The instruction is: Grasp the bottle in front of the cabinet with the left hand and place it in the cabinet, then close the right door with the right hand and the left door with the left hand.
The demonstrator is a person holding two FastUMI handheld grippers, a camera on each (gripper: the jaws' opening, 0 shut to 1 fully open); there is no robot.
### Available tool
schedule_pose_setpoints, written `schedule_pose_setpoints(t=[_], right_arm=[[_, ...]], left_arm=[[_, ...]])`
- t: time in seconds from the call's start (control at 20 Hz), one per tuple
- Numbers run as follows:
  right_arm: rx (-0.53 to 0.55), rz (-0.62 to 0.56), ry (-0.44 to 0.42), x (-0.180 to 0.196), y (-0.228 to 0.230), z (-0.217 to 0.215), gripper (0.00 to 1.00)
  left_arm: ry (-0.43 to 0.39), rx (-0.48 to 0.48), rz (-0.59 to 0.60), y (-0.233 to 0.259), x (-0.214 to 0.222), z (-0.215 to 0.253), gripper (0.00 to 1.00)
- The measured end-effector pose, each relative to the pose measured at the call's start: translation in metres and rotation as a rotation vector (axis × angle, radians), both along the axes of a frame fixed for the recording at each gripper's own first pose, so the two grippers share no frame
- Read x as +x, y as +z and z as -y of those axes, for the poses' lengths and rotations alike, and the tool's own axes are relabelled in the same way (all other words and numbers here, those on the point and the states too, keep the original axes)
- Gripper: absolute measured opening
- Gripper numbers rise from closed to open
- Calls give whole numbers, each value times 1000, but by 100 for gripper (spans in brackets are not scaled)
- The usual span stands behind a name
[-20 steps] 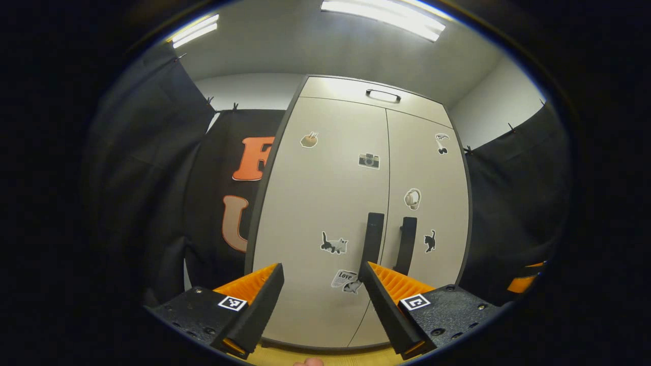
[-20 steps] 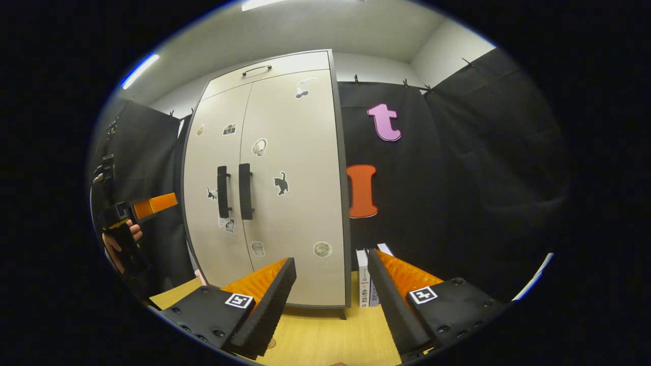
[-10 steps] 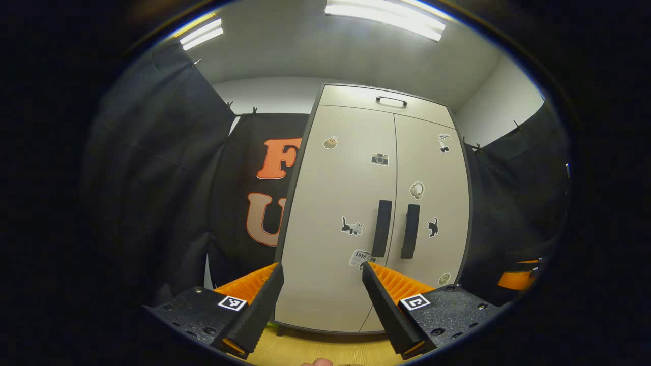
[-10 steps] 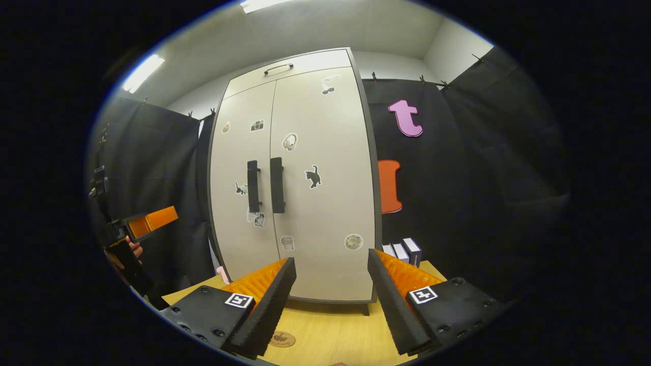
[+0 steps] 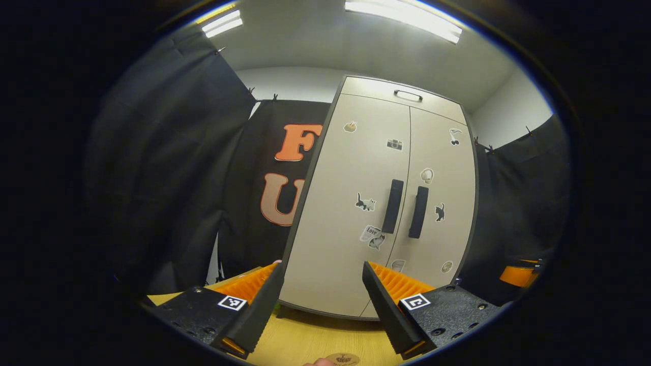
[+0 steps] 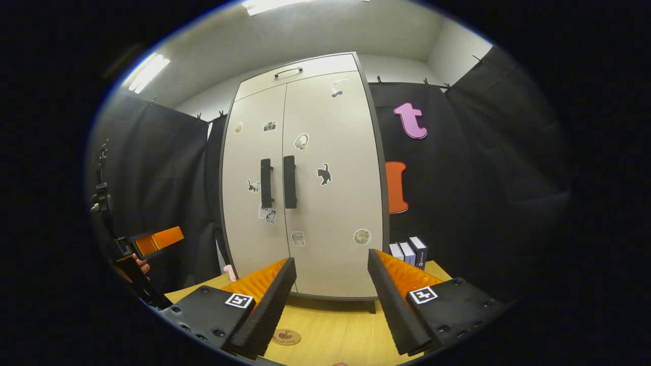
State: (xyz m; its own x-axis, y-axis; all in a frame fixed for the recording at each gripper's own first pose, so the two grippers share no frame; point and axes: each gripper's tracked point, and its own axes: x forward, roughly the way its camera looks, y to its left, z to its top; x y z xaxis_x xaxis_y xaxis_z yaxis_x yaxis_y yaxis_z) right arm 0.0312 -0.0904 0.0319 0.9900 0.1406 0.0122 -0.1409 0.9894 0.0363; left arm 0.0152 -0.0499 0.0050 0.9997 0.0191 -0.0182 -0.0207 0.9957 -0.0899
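The pale cabinet (image 5: 335, 173) stands on the wooden table with both doors shut flush, its two dark handles (image 5: 392, 206) side by side at the seam. The shut doors hide its inside. My left gripper (image 5: 321, 274) hangs open in front of the cabinet's left door, a little back from it, with nothing between its fingers. In the right gripper view the cabinet (image 6: 330, 218) is straight ahead, and my right gripper (image 6: 330, 267) is open and empty, clear of the doors. The left gripper (image 6: 161, 238) appears far left there, held by a hand (image 6: 138, 264).
Stickers dot the cabinet doors. Several books (image 6: 410, 251) stand upright right of the cabinet. A round coaster (image 6: 286, 336) lies on the yellow tabletop (image 6: 335, 330) in front. Something small and pink (image 6: 231, 272) sits by the cabinet's left foot. Black cloth walls surround the booth.
Both grippers have drawn back from the cabinet, which looks smaller now, with more tabletop and the coaster in sight. The doors stay shut and the fingers stay open.
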Motion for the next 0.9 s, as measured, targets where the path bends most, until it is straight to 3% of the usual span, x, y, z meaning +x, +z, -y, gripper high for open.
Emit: schedule_pose_setpoints(t=[0.9], right_arm=[[31,4,-52,4,1,21,95]], left_arm=[[-36,36,29,10,2,20,95]])
